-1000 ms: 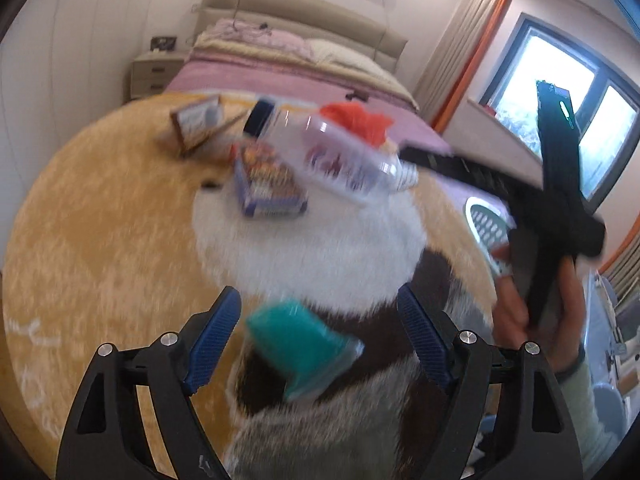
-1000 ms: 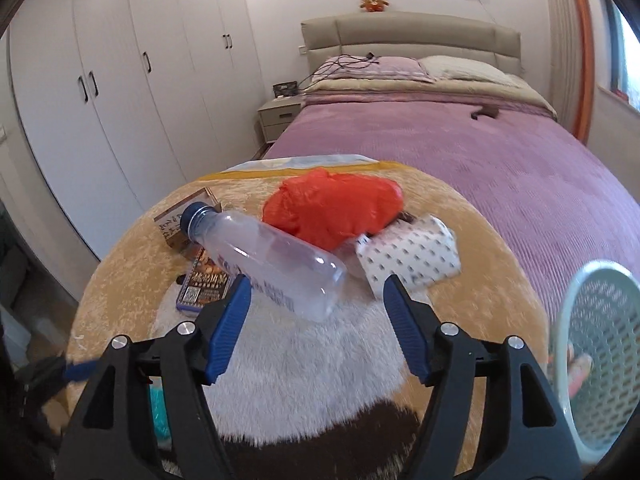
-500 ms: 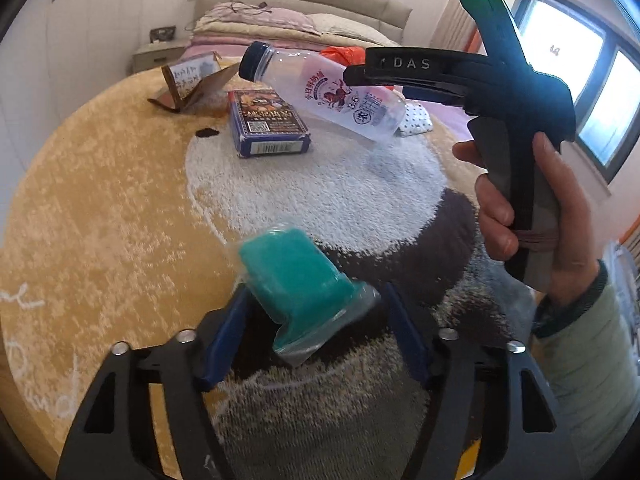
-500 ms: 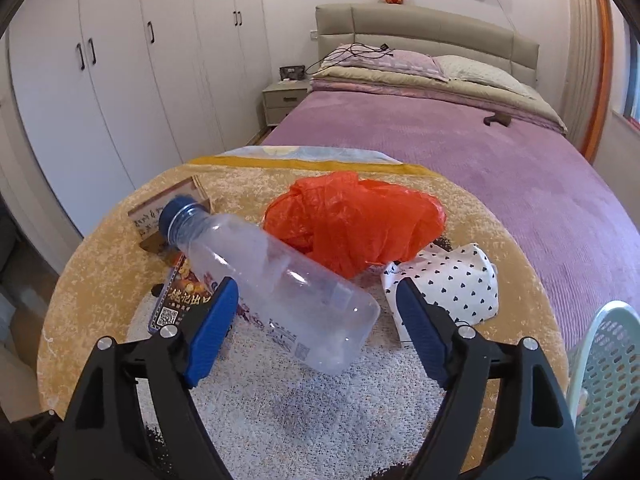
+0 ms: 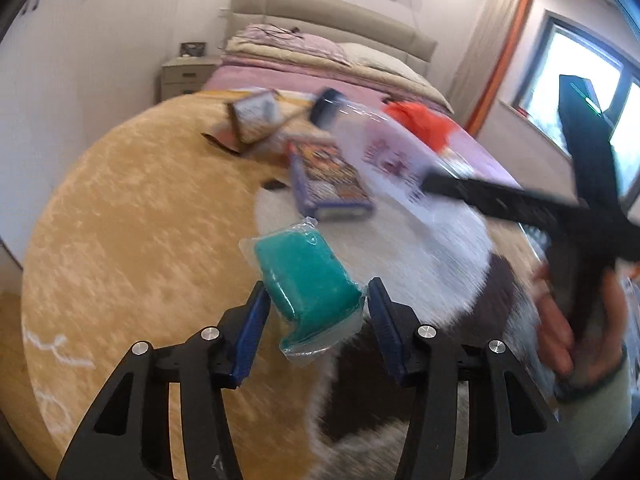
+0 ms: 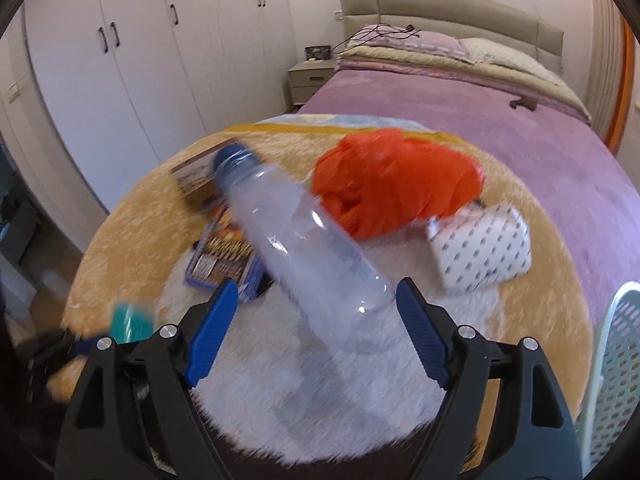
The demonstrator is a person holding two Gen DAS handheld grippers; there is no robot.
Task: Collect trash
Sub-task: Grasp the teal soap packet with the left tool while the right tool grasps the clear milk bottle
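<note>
Left gripper [image 5: 316, 312]: closing around teal packet [image 5: 308, 286]; slippery wrap, may squirt out. Right gripper [image 6: 314, 326]: spread wide, straddling clear bottle [image 6: 304, 246]; may roll.

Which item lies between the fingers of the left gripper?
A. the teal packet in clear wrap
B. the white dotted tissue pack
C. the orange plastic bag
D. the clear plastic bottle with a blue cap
A. In the left wrist view the teal packet sits between the blue fingers of the left gripper, which are closing around it; the bottle lies farther off on the rug.
</note>
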